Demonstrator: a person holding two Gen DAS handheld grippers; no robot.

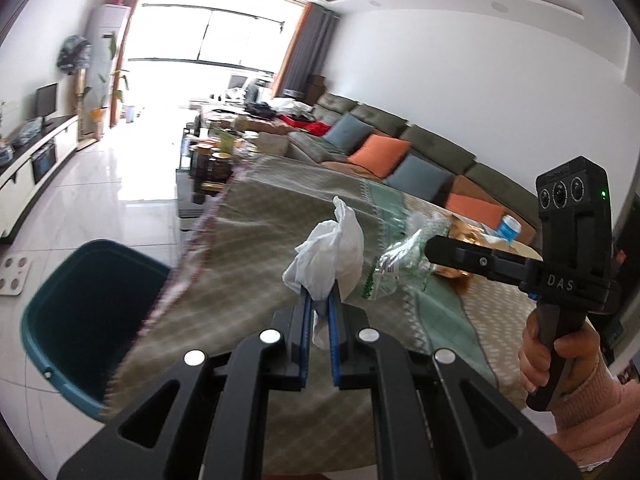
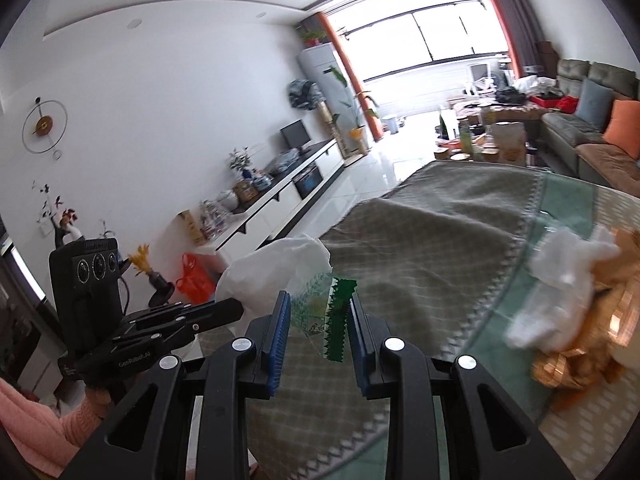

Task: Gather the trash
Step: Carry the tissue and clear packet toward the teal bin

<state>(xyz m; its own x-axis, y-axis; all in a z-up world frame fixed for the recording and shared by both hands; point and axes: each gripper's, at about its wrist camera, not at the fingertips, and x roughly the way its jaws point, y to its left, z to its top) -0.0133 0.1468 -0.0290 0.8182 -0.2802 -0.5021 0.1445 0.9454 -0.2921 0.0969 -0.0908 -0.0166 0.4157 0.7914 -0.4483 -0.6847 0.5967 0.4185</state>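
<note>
You are in the carrying step: both pieces of trash are already picked up and are above the surface (image 1: 256, 240), which is covered with a grey-green patterned cloth, not yet at the bin.

Your left gripper (image 1: 319, 300) is closed almost fully on a crumpled white tissue (image 1: 328, 256); the paper stands up out of the blue pads. Your right gripper (image 2: 320, 312) is closed only partly, and between its pads it holds a clear plastic wrapper with a green zigzag edge (image 2: 338, 320). In the left wrist view the same wrapper hangs from the right gripper just beside the tissue, on the side away from the bin.

The dark teal plastic bin (image 1: 52, 320) stands on the white tiled floor just beside the edge of the surface, lower than both grippers. In my judgement the next move is to bring each gripper over the opening of the bin, past the edge of the cloth, and only then to open it. Light paper and film may stick to the pads, so open widely.

More trash remains on the surface, far from the bin: another white crumpled paper (image 2: 560, 264) beside a golden-brown wrapper (image 2: 592, 344).
</note>
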